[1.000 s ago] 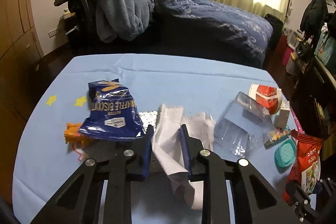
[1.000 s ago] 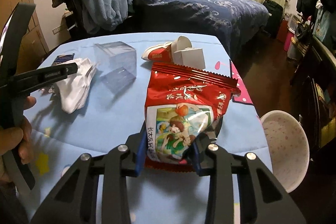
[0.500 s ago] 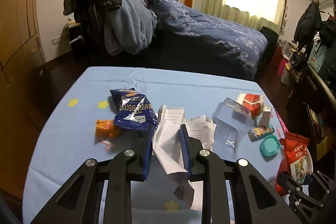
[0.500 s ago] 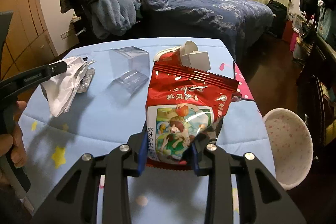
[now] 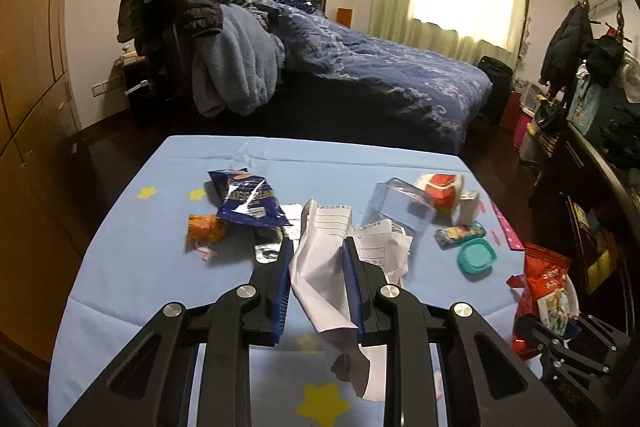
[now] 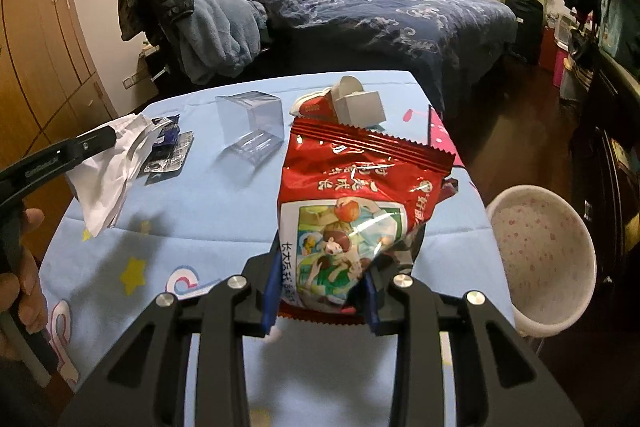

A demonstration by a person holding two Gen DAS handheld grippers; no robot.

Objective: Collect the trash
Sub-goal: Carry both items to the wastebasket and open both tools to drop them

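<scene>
My left gripper (image 5: 318,247) is shut on a crumpled white paper receipt (image 5: 324,267), held up above the blue tablecloth (image 5: 152,267). From the right wrist view the same paper (image 6: 106,179) hangs from the left gripper's fingers (image 6: 88,143). My right gripper (image 6: 322,263) is shut on a red snack bag (image 6: 356,195), lifted off the table near its right edge. That red bag (image 5: 546,291) also shows at the lower right of the left wrist view.
On the table lie a blue biscuit bag (image 5: 246,199), an orange wrapper (image 5: 204,227), a clear plastic box (image 6: 250,125), a red-and-white packet (image 5: 440,187), a small white box (image 6: 360,107), a teal lid (image 5: 478,257) and a blister pack (image 6: 170,159). A white bin (image 6: 544,259) stands right of the table.
Both grippers have risen and drawn back from the table with their loads; the paper receipt now hangs free above the cloth, and the table litter looks smaller and farther away.
</scene>
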